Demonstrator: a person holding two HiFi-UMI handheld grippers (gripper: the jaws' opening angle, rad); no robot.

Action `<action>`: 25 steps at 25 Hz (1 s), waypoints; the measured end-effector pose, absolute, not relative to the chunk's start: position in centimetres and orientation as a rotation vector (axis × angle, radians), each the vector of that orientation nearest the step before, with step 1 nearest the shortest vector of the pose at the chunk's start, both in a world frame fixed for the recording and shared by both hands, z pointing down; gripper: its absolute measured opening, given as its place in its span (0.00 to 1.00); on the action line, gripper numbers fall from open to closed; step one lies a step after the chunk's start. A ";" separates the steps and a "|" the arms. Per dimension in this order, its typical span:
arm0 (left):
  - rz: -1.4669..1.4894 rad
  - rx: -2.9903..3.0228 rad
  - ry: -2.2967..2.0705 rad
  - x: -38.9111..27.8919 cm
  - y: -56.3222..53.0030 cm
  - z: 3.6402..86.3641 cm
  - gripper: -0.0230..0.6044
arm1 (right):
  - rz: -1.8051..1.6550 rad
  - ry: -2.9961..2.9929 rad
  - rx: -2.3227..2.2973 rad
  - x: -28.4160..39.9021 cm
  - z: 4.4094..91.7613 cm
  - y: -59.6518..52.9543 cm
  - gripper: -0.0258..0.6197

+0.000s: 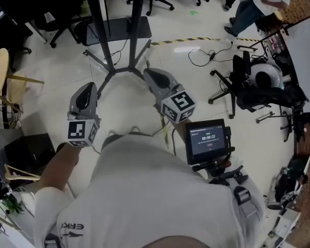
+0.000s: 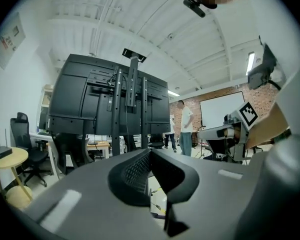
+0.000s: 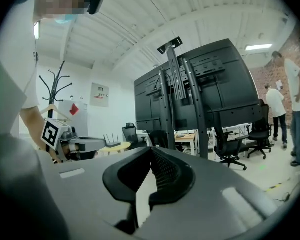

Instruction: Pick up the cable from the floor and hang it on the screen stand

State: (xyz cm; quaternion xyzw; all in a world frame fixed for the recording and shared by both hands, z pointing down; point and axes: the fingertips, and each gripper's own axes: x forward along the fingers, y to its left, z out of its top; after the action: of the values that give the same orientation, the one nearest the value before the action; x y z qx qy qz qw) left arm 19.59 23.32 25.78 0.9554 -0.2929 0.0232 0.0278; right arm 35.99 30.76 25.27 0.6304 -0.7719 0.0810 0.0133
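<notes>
The left tongs (image 1: 89,88) and the right tongs (image 1: 148,72) are both pressed together, and nothing is between them. The person holds them about level, side by side, and they point at the screen stand (image 1: 136,19). The base legs of the stand spread on the floor (image 1: 51,66) just ahead of the tips. A thin yellowish cable (image 1: 165,132) lies on the floor close in front of the person, under the right tongs. Neither tongs touch it.

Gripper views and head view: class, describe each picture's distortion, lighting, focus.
Left gripper view: fisheye, dark round border, near grey left gripper soft. Right gripper view: same fisheye, ceiling strip light glaring. Head view: straighter lines, even light on pale floor.
</notes>
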 end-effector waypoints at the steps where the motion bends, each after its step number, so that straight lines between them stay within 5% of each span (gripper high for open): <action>1: 0.077 2.945 -0.893 19.8 23.8 25.9 0.04 | 0.259 -2.408 1.960 35.9 25.4 31.2 0.06; 25: 0.050 2.852 -1.014 16.6 23.4 27.7 0.04 | 0.244 -2.357 1.985 31.4 26.7 30.5 0.06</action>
State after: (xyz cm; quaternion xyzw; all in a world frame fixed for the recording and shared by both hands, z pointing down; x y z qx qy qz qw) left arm 16.56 23.39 27.69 0.9405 -0.3345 0.0164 0.0570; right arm 31.38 30.53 26.73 0.6419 -0.7623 0.0790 0.0252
